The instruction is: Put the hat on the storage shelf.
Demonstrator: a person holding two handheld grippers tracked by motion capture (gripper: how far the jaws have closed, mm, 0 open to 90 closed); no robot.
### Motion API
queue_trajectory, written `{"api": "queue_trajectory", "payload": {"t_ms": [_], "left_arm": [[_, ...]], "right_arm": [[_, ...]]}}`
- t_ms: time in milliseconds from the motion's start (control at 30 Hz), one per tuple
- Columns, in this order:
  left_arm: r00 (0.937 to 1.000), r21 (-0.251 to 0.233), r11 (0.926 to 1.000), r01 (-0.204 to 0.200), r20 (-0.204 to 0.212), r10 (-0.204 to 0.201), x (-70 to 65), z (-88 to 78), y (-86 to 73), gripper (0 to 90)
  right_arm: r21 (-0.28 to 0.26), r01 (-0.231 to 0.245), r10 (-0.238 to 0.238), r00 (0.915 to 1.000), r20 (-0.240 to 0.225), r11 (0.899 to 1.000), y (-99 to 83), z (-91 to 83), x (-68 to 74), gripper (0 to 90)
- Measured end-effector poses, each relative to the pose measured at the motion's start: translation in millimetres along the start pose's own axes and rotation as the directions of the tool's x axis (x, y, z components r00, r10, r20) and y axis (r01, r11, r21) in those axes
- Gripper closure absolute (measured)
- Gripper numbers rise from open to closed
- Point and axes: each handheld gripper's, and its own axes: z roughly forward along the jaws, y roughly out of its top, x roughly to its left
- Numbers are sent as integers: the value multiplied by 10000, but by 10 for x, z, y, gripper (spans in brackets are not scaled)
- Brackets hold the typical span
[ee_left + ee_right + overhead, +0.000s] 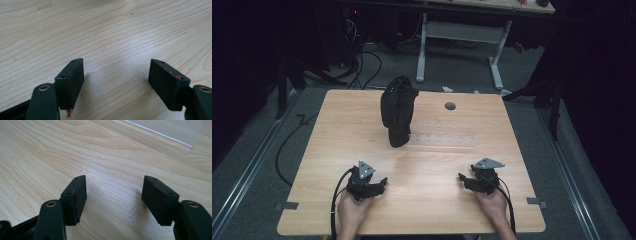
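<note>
A dark, crumpled piece of cloth [397,109] lies heaped on the far middle of the wooden table [337,140]. My left gripper [382,183] rests low over the near left of the table, well short of the cloth, held by a hand. Its jaws stand apart with bare wood between them [116,75]. My right gripper [461,177] sits at the near right, also in a hand, pointing toward the middle. Its jaws are open too, nothing between them [114,192].
A small grey round cap [450,106] is set in the table top at the far right of the cloth. A clear flat sheet [175,130] lies on the wood ahead of the right gripper. Beyond the table stand a white desk frame [462,35] and cables on the floor.
</note>
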Motion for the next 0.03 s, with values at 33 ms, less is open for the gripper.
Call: {"api": "queue_trajectory", "payload": {"t_ms": [33], "left_arm": [[10000,34,10000,-10,32,10,1,-1,0,280]], "right_arm": [[15,-52,52,10000,-22,10000,0,-1,6,368]]}}
